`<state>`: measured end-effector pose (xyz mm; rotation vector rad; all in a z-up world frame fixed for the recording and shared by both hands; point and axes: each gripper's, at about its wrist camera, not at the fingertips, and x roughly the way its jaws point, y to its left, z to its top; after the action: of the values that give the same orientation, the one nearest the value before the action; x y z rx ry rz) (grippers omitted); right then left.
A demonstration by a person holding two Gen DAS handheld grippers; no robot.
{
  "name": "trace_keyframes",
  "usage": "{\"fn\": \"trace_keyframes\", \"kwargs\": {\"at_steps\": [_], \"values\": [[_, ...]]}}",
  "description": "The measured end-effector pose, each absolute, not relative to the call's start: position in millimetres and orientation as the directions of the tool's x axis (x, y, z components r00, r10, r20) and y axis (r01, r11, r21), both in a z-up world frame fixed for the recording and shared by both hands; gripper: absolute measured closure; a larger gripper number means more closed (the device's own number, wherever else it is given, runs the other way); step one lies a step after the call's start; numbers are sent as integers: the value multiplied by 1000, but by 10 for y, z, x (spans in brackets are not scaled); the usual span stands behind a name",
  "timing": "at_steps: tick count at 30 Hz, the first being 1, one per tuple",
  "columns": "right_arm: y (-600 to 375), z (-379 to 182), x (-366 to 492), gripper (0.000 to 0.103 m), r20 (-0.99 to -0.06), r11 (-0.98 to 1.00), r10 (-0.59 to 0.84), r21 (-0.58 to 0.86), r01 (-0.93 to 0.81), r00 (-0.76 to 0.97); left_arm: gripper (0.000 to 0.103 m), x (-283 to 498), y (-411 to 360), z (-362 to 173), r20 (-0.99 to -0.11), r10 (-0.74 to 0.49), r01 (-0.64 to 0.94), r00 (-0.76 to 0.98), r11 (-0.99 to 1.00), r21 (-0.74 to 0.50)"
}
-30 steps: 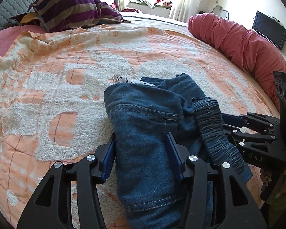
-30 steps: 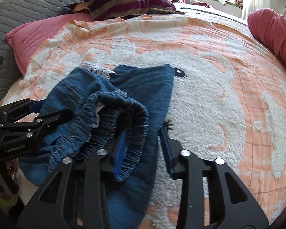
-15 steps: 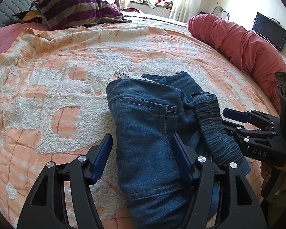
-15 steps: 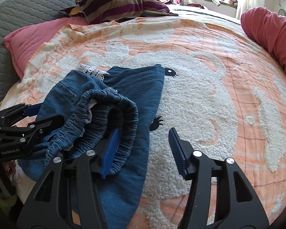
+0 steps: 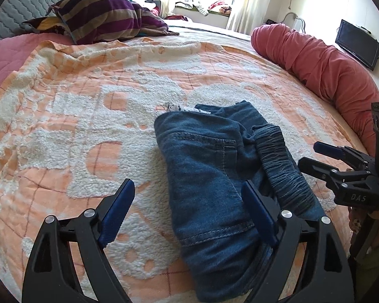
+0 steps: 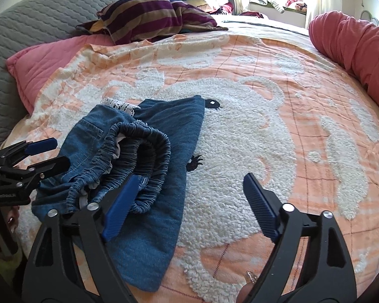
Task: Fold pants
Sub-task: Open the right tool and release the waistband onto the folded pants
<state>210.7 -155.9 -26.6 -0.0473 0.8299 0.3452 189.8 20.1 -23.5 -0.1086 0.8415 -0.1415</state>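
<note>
Both grippers have let go of the denim since the earlier frames, when their blue pads sat close around it, and both have drawn back a little from the bundle. Now the left gripper (image 5: 188, 210) has its jaws spread wide and opening further; its right pad stands over the near part of the cloth without pressing it, while its left pad stands over bare blanket. Jaws on the right gripper (image 6: 192, 204) are likewise wide and opening, the left pad hovering just over the gathered waistband, the right pad above the white fleece pattern. Neither one grasps anything.

Folded into a compact bundle, the pants (image 5: 214, 176) lie on the orange-and-white blanket (image 5: 88, 116) near its front edge, with the elastic waistband bunched on top toward the right gripper's side and a back pocket facing up. A strip of white lace pokes out at the far end of the bundle. Beyond, a striped pillow (image 5: 103, 17) rests at the head of the bed, and a red bolster (image 5: 315, 58) runs along the far right side.
</note>
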Motion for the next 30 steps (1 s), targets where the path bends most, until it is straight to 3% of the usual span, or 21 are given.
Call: {"fn": "trace_keyframes", "kwargs": {"at_steps": [4,11,30], "values": [[-1598,-209,2052,18,-716,945,286,99,-313,637,8,1848,237,-161,-724,-152,73,673,987,-140],[-1638,-8,1841,10,-657,950,279,80,-303,700,5,1697,237,-28,-708,-139,69,692,989,-127],[-1591,614,895,9,-518,934,312,14,-357,796,4,799,32,481,-615,-122,70,779,992,-108]]}}
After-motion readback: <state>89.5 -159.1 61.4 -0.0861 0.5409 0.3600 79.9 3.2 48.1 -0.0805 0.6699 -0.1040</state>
